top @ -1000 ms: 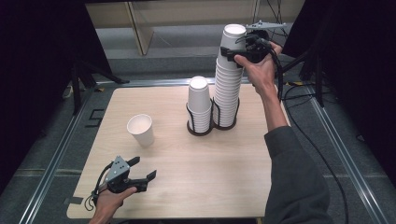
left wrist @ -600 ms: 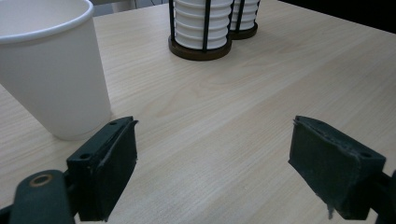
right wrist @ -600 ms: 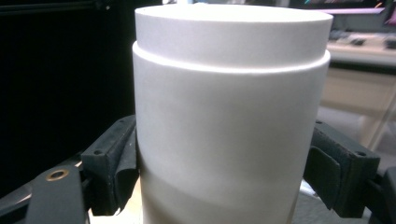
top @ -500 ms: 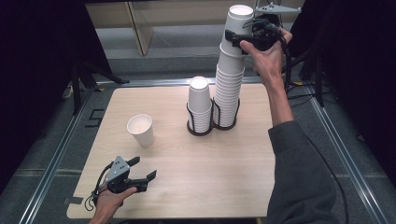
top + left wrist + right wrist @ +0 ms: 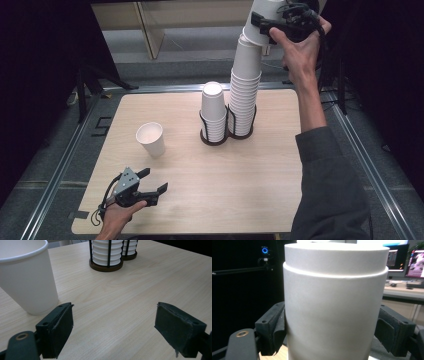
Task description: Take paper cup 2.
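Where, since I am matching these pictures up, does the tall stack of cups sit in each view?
High view: tall stack of cups right of centre, rising from the table to the right gripper, which clamps its top.
Left gripper view: its base at the top edge, just right of centre.
Right gripper view: its top part at centre, between the jaws.
Shared landmark: the shorter stack beside it.

Overhead table (image 5: 260,180) view, two close finger-level views

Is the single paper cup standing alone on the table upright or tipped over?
Upright. The single paper cup stands on its narrow base on the table, its open rim facing up, apart from the two racked stacks.
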Tool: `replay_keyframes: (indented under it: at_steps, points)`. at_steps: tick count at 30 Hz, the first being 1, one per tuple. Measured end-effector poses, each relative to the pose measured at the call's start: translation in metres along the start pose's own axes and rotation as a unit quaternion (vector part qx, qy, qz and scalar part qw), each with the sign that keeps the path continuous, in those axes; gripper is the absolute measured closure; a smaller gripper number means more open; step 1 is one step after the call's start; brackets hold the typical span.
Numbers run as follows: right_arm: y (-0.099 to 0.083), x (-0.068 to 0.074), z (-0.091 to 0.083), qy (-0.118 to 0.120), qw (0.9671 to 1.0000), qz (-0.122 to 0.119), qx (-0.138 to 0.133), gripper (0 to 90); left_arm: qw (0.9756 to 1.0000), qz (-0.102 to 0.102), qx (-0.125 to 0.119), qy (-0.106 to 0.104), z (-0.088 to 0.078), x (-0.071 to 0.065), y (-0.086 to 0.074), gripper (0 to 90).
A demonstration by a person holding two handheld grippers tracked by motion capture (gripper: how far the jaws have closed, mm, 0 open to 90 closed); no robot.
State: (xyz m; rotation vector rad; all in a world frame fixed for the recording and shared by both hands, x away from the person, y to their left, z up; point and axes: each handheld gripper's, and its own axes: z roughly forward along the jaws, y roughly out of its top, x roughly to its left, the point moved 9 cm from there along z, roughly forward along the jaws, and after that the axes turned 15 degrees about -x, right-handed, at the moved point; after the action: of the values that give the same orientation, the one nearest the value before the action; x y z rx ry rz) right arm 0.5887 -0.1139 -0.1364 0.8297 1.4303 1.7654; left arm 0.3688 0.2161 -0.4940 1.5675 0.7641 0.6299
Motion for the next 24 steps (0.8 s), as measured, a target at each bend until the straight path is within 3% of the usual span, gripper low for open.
replay_keyframes:
  at_steps: [5, 11, 15, 19, 20, 23, 24]
  points:
    - [0.005, -0.005, -0.017, 0.0, 1.0, 0.0, 0.0, 19.4, 1.0, 0.0, 0.006, 0.006, -0.001, 0.0, -0.001, 14.7]
    - [-0.006, -0.009, -0.048, 0.006, 1.0, -0.002, 0.004, 19.3, 1.0, 0.001, 0.002, 0.001, 0.001, 0.0, -0.002, 14.7]
    - [-0.022, -0.011, -0.074, 0.013, 0.9997, -0.008, 0.016, 19.3, 1.0, 0.003, 0.004, -0.001, 0.003, -0.002, -0.002, 14.7]
    - [-0.035, -0.01, -0.088, 0.019, 0.9995, -0.014, 0.023, 19.3, 0.9999, 0.007, 0.006, -0.004, 0.003, -0.001, -0.003, 14.7]
    - [-0.04, -0.007, -0.093, 0.02, 0.9994, -0.005, 0.026, 19.3, 0.9999, 0.001, 0.011, 0.003, 0.003, -0.002, -0.004, 14.7]
    - [-0.065, 0.002, -0.107, 0.034, 0.9986, -0.006, 0.041, 19.2, 1.0, 0.0, -0.001, -0.005, 0.007, -0.003, -0.003, 14.6]
    - [-0.065, 0.002, -0.107, 0.034, 0.9986, -0.006, 0.041, 19.2, 1.0, 0.0, -0.001, -0.005, 0.007, -0.003, -0.003, 14.6]
